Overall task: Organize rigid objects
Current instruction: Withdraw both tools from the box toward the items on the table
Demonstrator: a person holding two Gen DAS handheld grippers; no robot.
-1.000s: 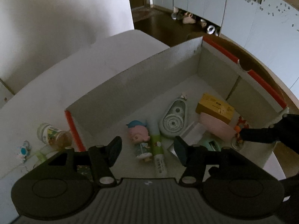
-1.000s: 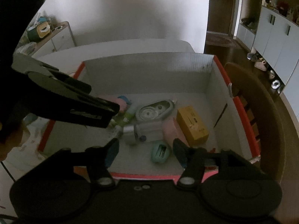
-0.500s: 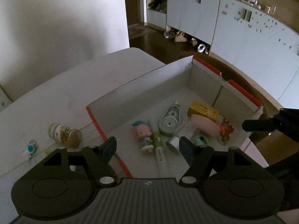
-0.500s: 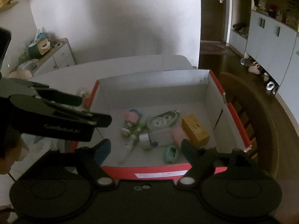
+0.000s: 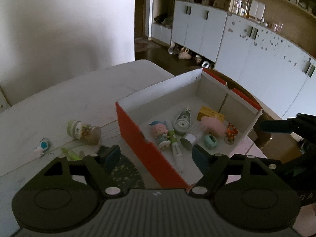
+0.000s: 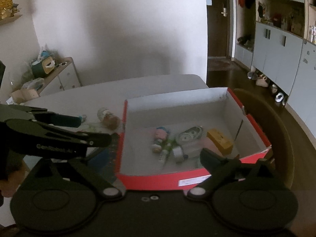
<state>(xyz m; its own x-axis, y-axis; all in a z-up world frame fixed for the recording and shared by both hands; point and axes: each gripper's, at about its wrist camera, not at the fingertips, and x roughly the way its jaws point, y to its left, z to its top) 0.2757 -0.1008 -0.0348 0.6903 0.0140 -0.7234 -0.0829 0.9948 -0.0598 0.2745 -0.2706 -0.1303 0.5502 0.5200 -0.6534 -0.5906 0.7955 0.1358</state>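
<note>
Both my claws are empty and their jaws are opening. Left gripper (image 5: 156, 156) sits above the near corner of the red cardboard box with white inside (image 5: 138, 136), nothing between the pads. Right gripper (image 6: 158, 154) is wider still, over the box's near red wall, also clear of everything.

In the box, all lying loose on the floor:
- pink-headed doll figure with blue hat (image 5: 160, 132), left end
- white-and-green tube (image 5: 173, 140) touching the doll
- grey teardrop correction-tape dispenser (image 5: 182, 119) behind them
- yellow rectangular block (image 5: 210, 114) toward the far wall
- pink rounded oblong piece (image 5: 213, 124) just in front of the block
- clear cylinder with silver cap (image 5: 189, 140)
- small mint round sharpener-like thing (image 5: 210, 141)
- small orange-red figure (image 5: 230, 132) by the right wall

Outside the box on the white table (image 5: 59, 102): a clear jar with tan lid (image 5: 84, 131) on its side, a small blue-and-white astronaut charm (image 5: 42, 146), a thin green stick (image 5: 71, 154) near the left claw's pad. I can't tell what the dark speckled disc (image 5: 126, 173) under the left claw is.
</note>
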